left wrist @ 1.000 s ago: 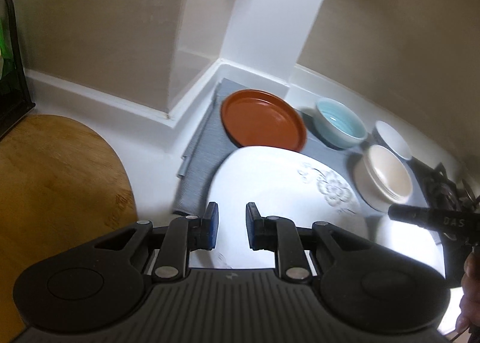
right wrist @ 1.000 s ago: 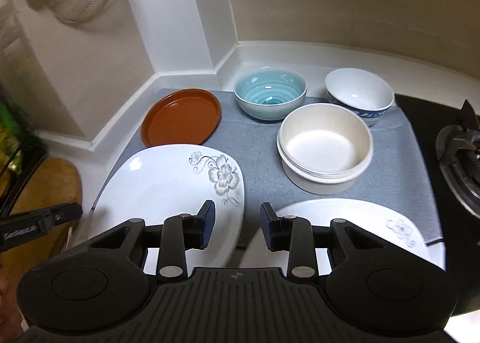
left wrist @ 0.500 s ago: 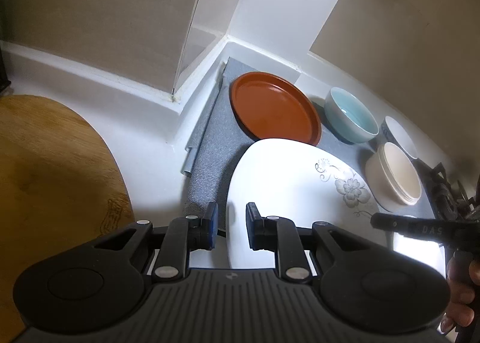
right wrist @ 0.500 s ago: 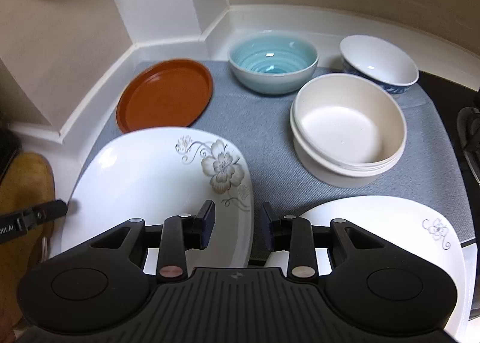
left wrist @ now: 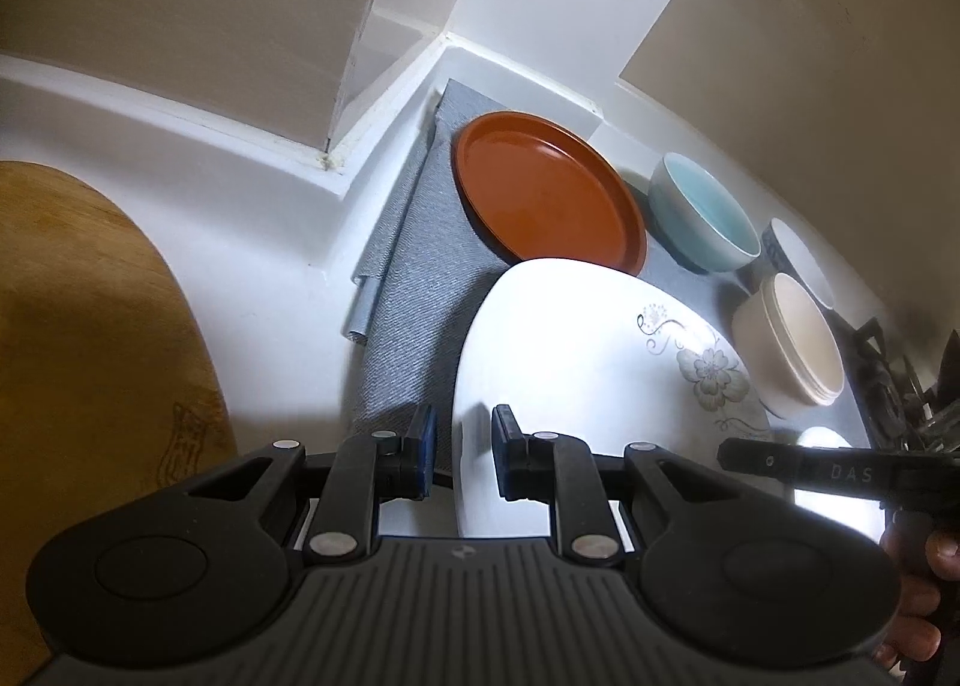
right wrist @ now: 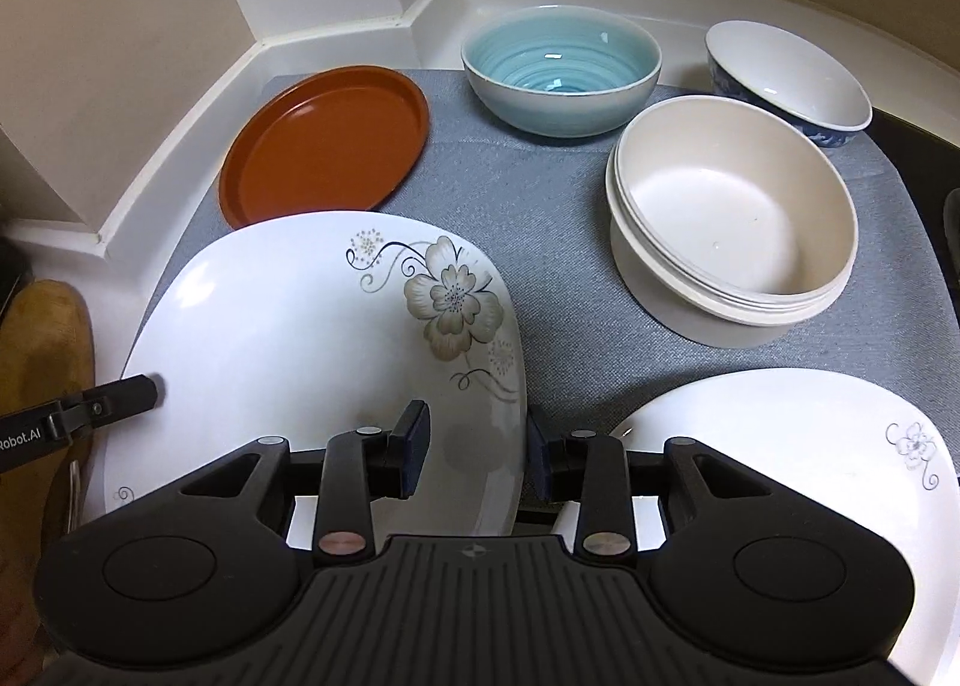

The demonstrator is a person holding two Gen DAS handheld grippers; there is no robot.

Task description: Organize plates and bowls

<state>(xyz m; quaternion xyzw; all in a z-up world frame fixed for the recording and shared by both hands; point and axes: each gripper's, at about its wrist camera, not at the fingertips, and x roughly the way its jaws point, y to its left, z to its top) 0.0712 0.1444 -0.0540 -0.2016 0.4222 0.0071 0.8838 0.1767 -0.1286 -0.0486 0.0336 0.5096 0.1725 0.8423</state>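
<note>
Straddling floral plate [left wrist: 576,362] rim | left tool [left wrist: 459,449] parted (unclamped) | right tool [right wrist: 477,449] likewise

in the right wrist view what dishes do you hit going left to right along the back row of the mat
brown plate → light blue bowl → blue-patterned white bowl

I count three plates: two white flowered plates [right wrist: 312,338] [right wrist: 798,434] and one brown plate [right wrist: 327,146]. I count three separate bowls: a teal bowl [right wrist: 561,68], a blue-patterned bowl [right wrist: 786,74] and a cream bowl stack [right wrist: 732,212].
</note>
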